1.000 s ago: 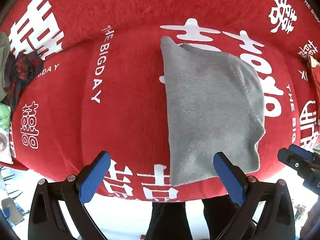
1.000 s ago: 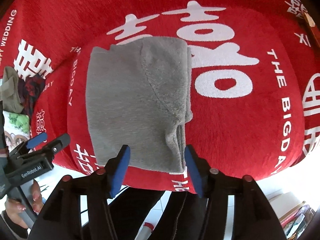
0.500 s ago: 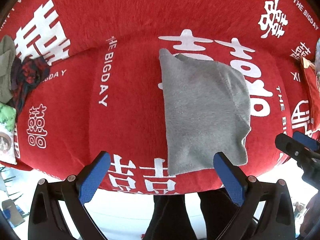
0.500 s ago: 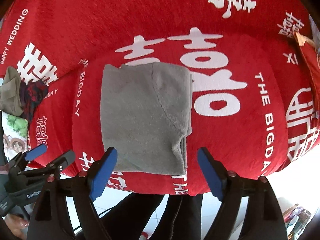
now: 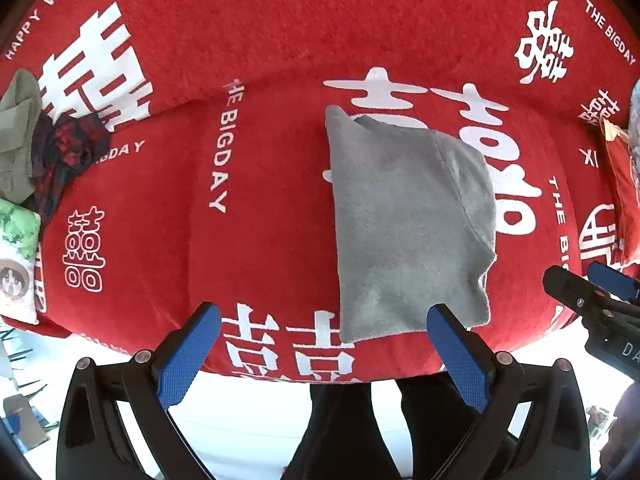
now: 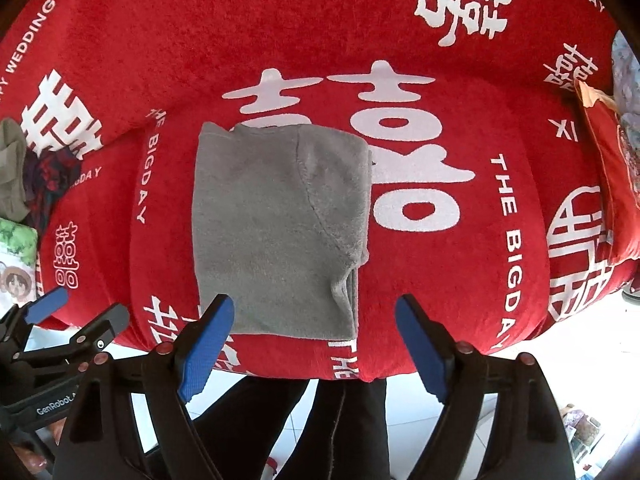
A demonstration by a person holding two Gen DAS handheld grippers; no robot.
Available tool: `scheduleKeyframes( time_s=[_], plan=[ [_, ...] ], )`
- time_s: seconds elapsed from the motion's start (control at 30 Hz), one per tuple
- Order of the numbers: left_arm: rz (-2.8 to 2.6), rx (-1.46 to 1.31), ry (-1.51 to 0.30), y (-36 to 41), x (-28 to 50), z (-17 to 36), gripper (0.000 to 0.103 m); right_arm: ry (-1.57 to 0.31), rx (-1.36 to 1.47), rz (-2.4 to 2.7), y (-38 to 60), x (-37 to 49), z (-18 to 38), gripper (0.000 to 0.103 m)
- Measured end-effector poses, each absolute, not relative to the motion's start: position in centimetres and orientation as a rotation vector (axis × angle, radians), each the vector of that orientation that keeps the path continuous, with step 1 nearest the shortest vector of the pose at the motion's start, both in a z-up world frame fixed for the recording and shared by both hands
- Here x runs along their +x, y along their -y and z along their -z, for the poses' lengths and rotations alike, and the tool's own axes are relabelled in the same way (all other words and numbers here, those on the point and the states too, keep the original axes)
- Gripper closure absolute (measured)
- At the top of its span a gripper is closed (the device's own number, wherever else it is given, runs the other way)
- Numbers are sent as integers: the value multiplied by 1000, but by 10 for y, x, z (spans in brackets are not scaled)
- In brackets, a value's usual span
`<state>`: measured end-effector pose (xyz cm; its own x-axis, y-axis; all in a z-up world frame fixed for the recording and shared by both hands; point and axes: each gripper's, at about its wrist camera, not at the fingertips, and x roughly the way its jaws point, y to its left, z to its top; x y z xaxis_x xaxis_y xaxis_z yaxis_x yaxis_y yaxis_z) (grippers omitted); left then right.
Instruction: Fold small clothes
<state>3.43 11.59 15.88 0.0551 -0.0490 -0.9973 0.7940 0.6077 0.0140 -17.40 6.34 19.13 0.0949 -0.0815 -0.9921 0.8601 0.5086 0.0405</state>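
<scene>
Reading this as the gap between folds: red cover (image 6: 460, 280) with white wedding lettering fills both views, draped over what looks like a sofa or bed edge, can't tell which. On it, near the front edge, the grey fleece garment (image 6: 276, 232) lies flat as a compact rectangle, folded at least once, doubled layers showing along its right side. Nothing grips it.

Both claws hang above it pointing down. Left claw (image 5: 324, 356) has jaws wide apart and empty, garment's lower edge showing between them. Right claw (image 6: 316, 348) likewise spread and empty, nothing between the pads.

Judgement: this piece is either done or needs one more fold. Next move calls for deciding that, then either pinching a short edge with both claws and carrying it over, or going to the pile of other clothes (image 5: 44, 152) at far left (olive and dark red patterned pieces) for the next item.

Hard to make out:
- what kind of garment the grey one is; a curved seam shows, no more
- how many layers sit under it
- pile contents, crushed by the fisheye edge
- printed cushion (image 5: 16, 256) below the pile, cut off
- person's dark-trousered legs (image 6: 320, 420) only partly in view below the edge
</scene>
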Motion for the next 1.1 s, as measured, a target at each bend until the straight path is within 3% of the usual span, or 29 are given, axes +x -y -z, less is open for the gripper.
scheduleKeyframes(
  time_s=[1.1],
  plan=[
    [662, 676, -1357, -114, 41, -166, 0, -1291, 753, 822, -61, -165, -198, 18]
  ],
)
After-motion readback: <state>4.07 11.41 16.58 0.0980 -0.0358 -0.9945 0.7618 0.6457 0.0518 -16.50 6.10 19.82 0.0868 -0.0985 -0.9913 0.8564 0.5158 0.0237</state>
